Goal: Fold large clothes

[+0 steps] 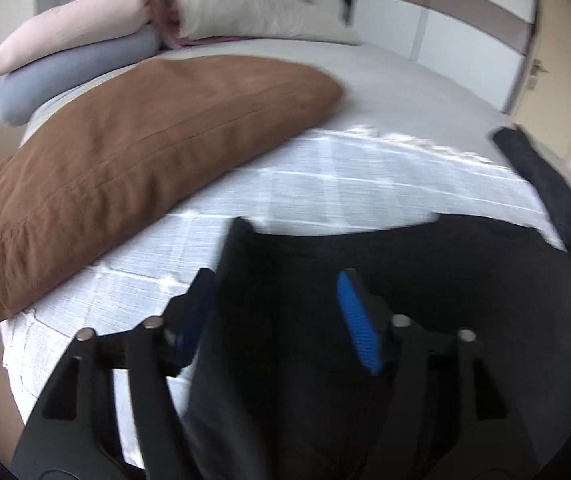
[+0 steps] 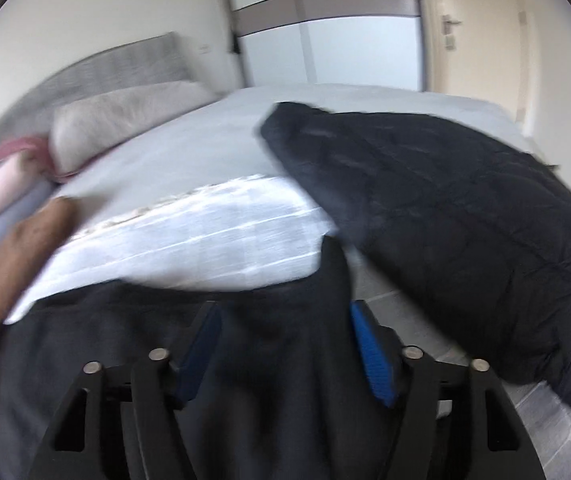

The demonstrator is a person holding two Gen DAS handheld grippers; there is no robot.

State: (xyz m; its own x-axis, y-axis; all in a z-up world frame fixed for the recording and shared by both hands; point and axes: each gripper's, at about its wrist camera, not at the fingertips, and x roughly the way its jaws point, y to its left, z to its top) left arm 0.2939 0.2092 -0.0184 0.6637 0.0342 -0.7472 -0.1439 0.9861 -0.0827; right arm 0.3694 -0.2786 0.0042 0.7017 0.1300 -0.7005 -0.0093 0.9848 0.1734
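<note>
Black garment (image 1: pixel 425 300) sits at the near edge of the bed (image 1: pixel 405 80), spread over a white textured cover (image 1: pixel 325 184), and fills the lower part of both wrist views. Left gripper (image 1: pixel 277 316): jaws spread wide, blue pads (image 1: pixel 355 320) well apart, a raised fold of the garment standing between them; the cloth lies against the left pad, the right pad is bare with a gap beside it, so it is not clamped. Right gripper (image 2: pixel 285 344): same picture, blue pads (image 2: pixel 371 360) apart, garment (image 2: pixel 245 340) bunched between the fingers with a peak of cloth rising at the right finger; jaws not closed on it. Both frames are motion-blurred, so exact contact at the pads is hard to read. In the left view a brown cloth (image 1: pixel 145 160) lies flat on the left side of the bed, its near edge touching the white cover. Pillows are stacked at the headboard: pink (image 1: pixel 73 36) on blue-grey (image 1: pixel 73 76), a white one (image 1: pixel 261 16) beside them. In the right view a dark quilted jacket (image 2: pixel 465 232) lies on the right side of the bed (image 2: pixel 189 148), hanging over the edge above a grey tiled floor (image 2: pixel 417 320), just beside the garment. White cover (image 2: pixel 213 236) sits between the jacket and the brown cloth (image 2: pixel 21 256). Wardrobe (image 2: pixel 325 32) and door (image 2: pixel 481 32) stand behind the bed.
</note>
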